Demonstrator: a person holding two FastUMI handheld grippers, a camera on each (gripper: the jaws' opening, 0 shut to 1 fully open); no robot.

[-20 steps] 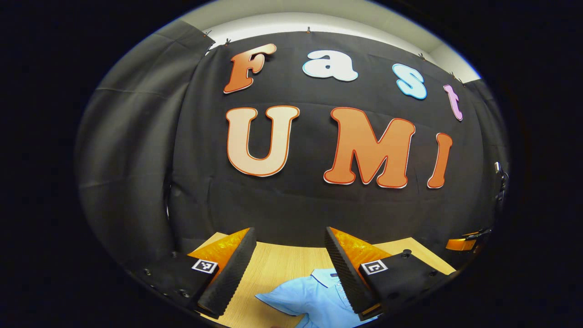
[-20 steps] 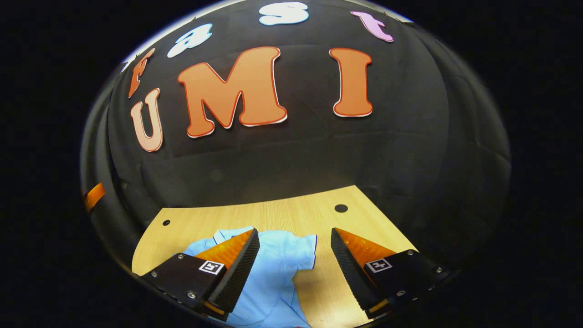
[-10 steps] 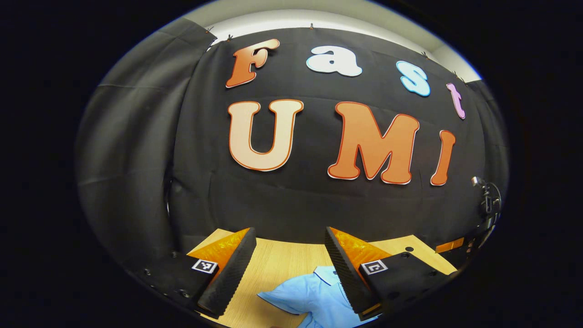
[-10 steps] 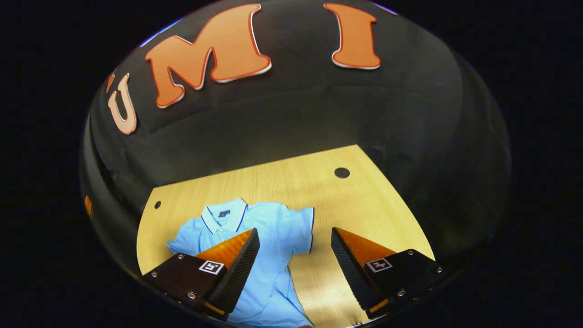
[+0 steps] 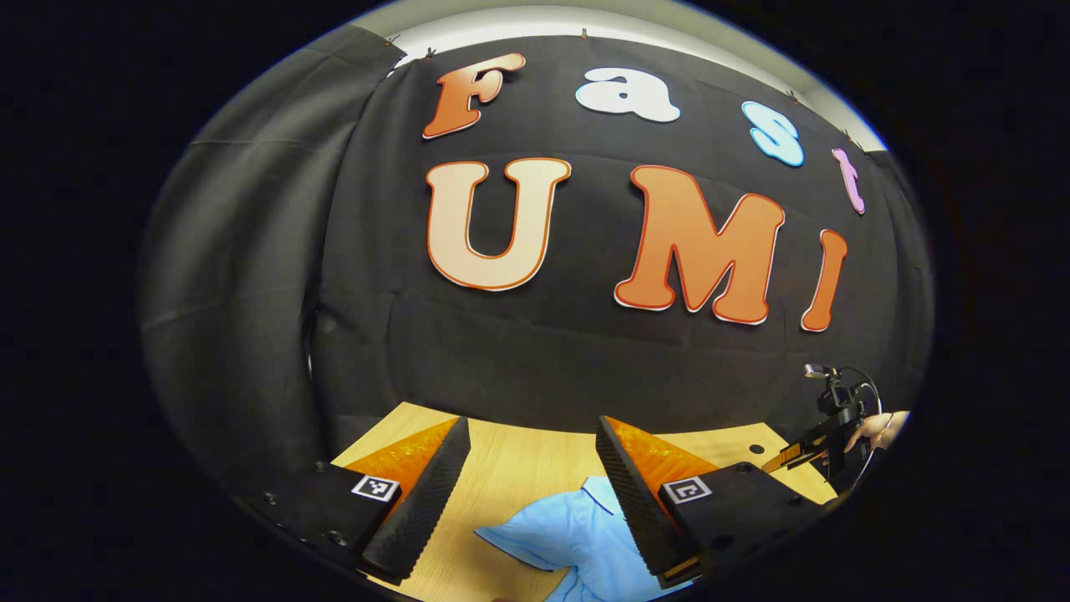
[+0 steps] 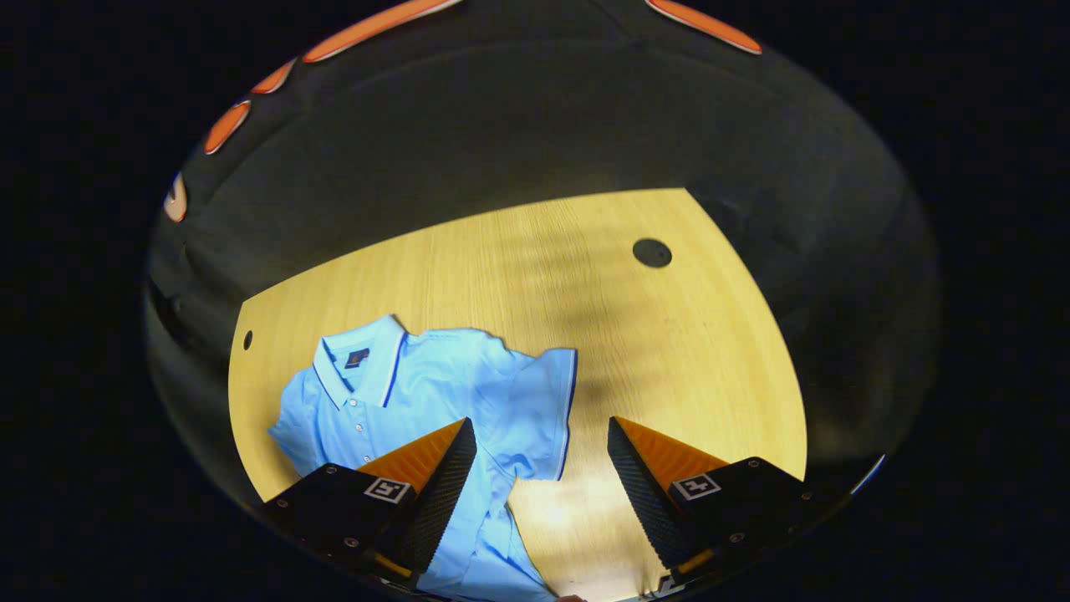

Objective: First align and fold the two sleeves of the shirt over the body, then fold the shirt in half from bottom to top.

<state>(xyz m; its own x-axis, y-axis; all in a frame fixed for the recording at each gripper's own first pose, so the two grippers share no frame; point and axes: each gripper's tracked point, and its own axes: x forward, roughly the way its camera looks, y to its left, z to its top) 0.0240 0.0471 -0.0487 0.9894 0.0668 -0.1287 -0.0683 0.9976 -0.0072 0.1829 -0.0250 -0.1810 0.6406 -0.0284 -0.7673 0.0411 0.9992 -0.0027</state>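
— Fingers spread on the right gripper (image 6: 542, 468), nothing between them, hovering over the shirt's (image 6: 418, 393) right sleeve (image 6: 539, 410).

— And the left gripper (image 5: 528, 489)?

— Spread too, empty, above the other sleeve (image 5: 543, 531), with the collar (image 5: 598, 492) just beyond.

— Progress?

— None, by my read. The shirt lies face up on the wooden table (image 6: 585, 276), collar toward the far wall, both sleeves out to the sides. Both sleeve folds and the bottom-to-top fold remain.

— Any containers?

— None visible; just two small holes in the tabletop.
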